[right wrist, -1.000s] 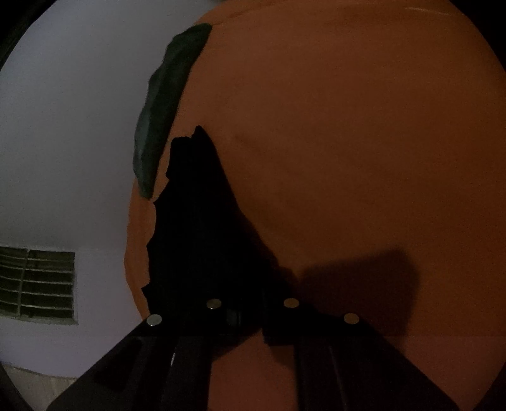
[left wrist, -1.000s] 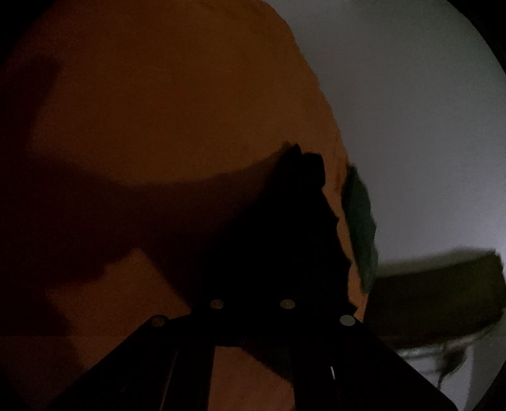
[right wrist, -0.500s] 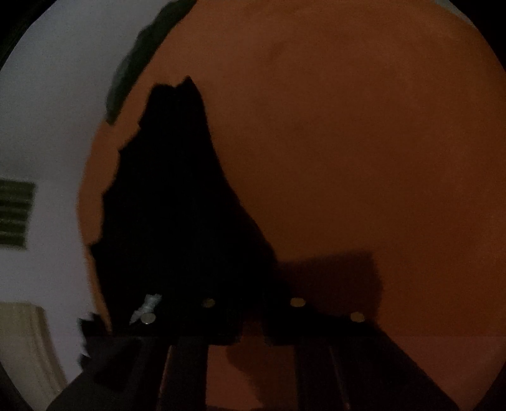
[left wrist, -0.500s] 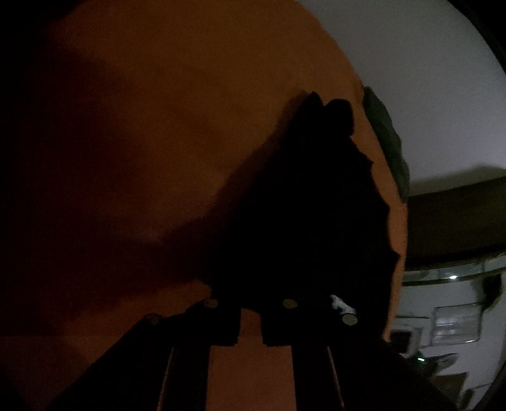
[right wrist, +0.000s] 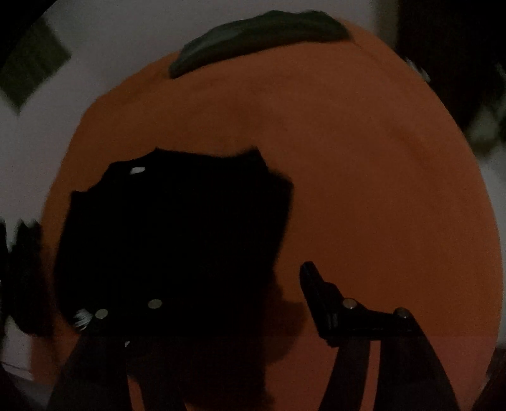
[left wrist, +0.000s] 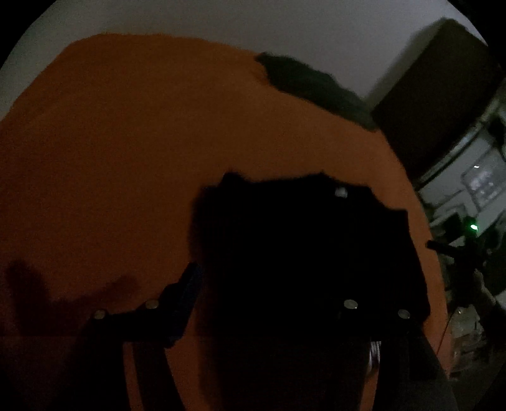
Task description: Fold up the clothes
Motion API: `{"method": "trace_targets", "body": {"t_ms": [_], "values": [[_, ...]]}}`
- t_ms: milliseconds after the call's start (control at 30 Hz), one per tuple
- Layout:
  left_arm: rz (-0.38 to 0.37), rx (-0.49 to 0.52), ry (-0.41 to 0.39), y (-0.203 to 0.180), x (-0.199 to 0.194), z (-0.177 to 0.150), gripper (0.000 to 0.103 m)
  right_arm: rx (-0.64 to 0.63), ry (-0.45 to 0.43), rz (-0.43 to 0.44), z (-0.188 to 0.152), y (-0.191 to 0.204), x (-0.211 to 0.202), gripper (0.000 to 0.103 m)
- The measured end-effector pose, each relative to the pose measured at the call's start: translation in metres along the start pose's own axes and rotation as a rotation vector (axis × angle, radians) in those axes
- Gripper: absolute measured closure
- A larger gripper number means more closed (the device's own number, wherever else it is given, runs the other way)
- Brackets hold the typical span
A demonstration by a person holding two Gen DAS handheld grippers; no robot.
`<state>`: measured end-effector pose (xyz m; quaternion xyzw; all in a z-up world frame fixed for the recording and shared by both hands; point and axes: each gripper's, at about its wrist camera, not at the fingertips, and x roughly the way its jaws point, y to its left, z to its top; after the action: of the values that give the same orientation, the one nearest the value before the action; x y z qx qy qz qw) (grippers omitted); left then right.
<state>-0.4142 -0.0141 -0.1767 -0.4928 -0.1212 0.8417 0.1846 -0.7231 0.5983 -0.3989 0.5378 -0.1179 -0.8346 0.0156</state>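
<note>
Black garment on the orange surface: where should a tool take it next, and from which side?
Judging by its lie, take the black garment at its far edge, where a corner sticks out near. That edge lies flat and bare on the orange surface, so come from above, one finger sliding under it. Both tools stand open with nothing between them. The picture is too dark to show folds.

Lying on the bed point(left wrist: 126, 142): one garment point(left wrist: 300, 246) near the front edge, another garment point(left wrist: 313, 85) at the far edge, well apart. Beyond the bed, a wall point(left wrist: 253, 22).
</note>
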Motion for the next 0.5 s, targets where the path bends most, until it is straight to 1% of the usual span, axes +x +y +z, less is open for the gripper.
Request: {"method": "trace_targets", "body": {"t_ms": [33, 100, 167, 233, 300, 333, 400, 433, 467, 500], "values": [[0.004, 0.013, -0.001, 0.0, 0.015, 0.011, 0.037, -0.031, 0.002, -0.026, 0.013, 0.005, 0.011, 0.041], [0.024, 0.033, 0.001, 0.001, 0.042, 0.03, 0.037, -0.069, -0.033, -0.016, 0.03, 0.007, 0.022, 0.041], [0.072, 0.019, 0.003, 0.002, 0.058, 0.032, 0.037, -0.095, -0.065, 0.006, 0.047, 0.008, 0.034, 0.041], [0.126, -0.013, 0.013, 0.009, 0.076, 0.034, 0.037, -0.076, -0.077, 0.033, 0.053, 0.0, 0.041, 0.042], [0.125, -0.061, 0.013, 0.017, 0.08, 0.033, 0.037, -0.055, -0.085, 0.087, 0.045, -0.007, 0.037, 0.051], [0.121, -0.075, 0.008, 0.018, 0.08, 0.033, 0.037, -0.039, -0.092, 0.111, 0.046, -0.009, 0.036, 0.063], [0.113, -0.118, -0.004, 0.02, 0.079, 0.037, 0.037, -0.029, -0.081, 0.11, 0.04, -0.012, 0.036, 0.092], [0.11, -0.141, -0.014, 0.021, 0.074, 0.035, 0.037, -0.027, -0.093, 0.083, 0.046, -0.009, 0.039, 0.097], [0.108, -0.164, -0.025, 0.022, 0.07, 0.032, 0.037, -0.024, -0.105, 0.055, 0.052, -0.006, 0.041, 0.097], [0.107, -0.186, -0.036, 0.023, 0.074, 0.039, 0.035, -0.002, -0.127, 0.047, 0.059, -0.001, 0.041, 0.097]]}}
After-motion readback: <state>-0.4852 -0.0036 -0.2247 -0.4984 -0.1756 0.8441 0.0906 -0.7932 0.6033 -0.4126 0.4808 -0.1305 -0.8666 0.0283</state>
